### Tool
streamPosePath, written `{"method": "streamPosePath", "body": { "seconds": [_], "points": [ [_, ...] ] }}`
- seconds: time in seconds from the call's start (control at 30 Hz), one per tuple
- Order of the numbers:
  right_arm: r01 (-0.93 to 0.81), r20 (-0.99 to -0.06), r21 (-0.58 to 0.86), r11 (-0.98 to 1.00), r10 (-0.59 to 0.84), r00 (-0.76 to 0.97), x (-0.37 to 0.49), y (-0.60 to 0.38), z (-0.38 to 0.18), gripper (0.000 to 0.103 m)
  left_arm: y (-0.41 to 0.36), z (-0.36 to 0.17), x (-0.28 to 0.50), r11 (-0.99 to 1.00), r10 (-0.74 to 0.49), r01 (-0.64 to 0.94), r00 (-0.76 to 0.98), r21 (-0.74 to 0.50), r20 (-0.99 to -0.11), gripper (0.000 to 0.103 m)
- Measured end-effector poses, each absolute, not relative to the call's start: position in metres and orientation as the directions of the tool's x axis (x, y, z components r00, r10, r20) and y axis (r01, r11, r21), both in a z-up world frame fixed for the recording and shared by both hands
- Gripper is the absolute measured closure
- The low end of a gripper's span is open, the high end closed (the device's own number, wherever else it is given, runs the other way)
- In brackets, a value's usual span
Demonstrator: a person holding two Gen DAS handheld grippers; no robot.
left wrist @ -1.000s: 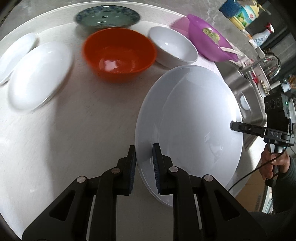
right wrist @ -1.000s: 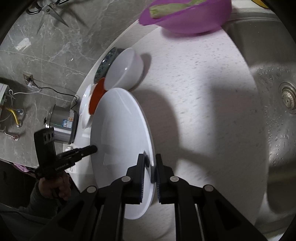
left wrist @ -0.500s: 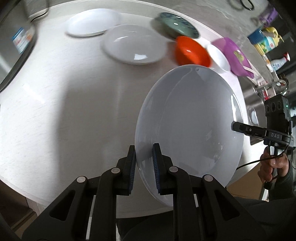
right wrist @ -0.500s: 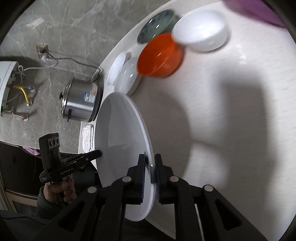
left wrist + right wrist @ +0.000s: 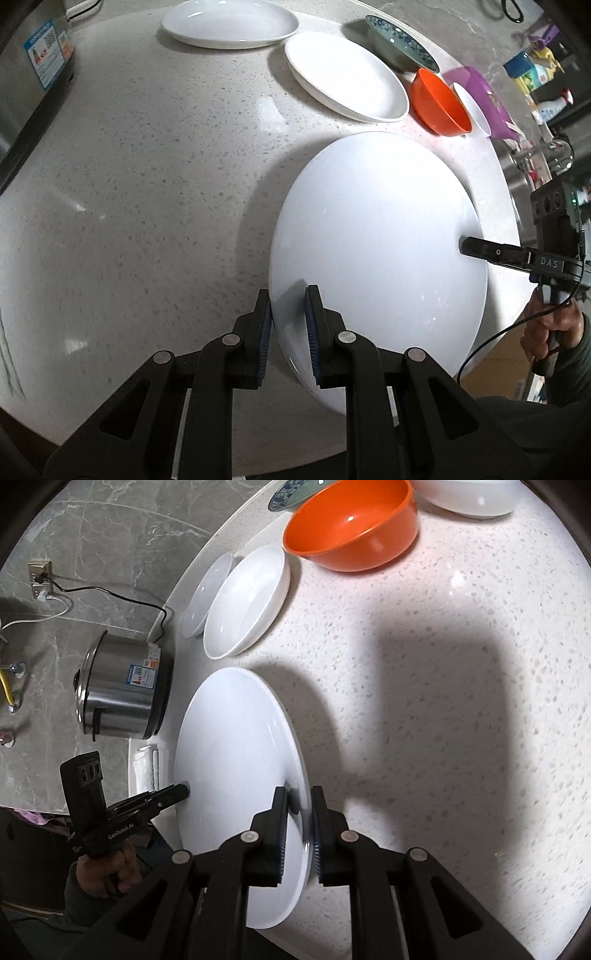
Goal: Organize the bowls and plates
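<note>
A large white plate (image 5: 376, 251) hangs over the speckled counter, held at two opposite rims. My left gripper (image 5: 288, 325) is shut on its near rim in the left wrist view. My right gripper (image 5: 299, 819) is shut on the opposite rim (image 5: 240, 746); it also shows at the plate's far edge as right gripper (image 5: 465, 245). Two smaller white plates (image 5: 343, 77) (image 5: 229, 22) lie at the back of the counter. Beside them sit an orange bowl (image 5: 439, 103), a white bowl (image 5: 474, 109) and a blue patterned dish (image 5: 402, 40).
A steel rice cooker (image 5: 122, 690) stands at the counter's left end, with a folded white cloth (image 5: 146, 766) in front of it. A purple bowl (image 5: 487, 99) and bottles sit to the far right near the tap. A hand (image 5: 550, 332) grips the right tool.
Both grippers carried the large plate sideways along the counter toward the rice cooker end. The bowls have slid off to the right and the two smaller white plates came closer.
</note>
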State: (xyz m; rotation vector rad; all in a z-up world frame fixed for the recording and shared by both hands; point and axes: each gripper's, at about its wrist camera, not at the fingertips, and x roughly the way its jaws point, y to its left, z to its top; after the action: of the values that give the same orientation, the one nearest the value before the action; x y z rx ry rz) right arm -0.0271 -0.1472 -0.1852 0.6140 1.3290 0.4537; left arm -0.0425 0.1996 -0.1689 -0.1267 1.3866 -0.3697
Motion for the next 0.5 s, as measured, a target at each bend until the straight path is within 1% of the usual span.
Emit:
{"method": "streamPosePath", "body": {
  "seconds": [0.17, 0.5],
  "points": [
    [0.032, -0.777, 0.614, 0.789, 0.596, 0.204, -0.032, -0.139, -0.187, 0.089, 0.213, -0.182, -0.042, 0.933, -0.331, 0.191, 0.131, -0.304, -0.934, 0.086],
    [-0.016, -0.786, 0.597, 0.802, 0.589, 0.189, -0.023, -0.133, -0.194, 0.087, 0.212, -0.179, -0.046, 0.941, -0.315, 0.182, 0.171, -0.285, -0.933, 0.085]
  ]
}}
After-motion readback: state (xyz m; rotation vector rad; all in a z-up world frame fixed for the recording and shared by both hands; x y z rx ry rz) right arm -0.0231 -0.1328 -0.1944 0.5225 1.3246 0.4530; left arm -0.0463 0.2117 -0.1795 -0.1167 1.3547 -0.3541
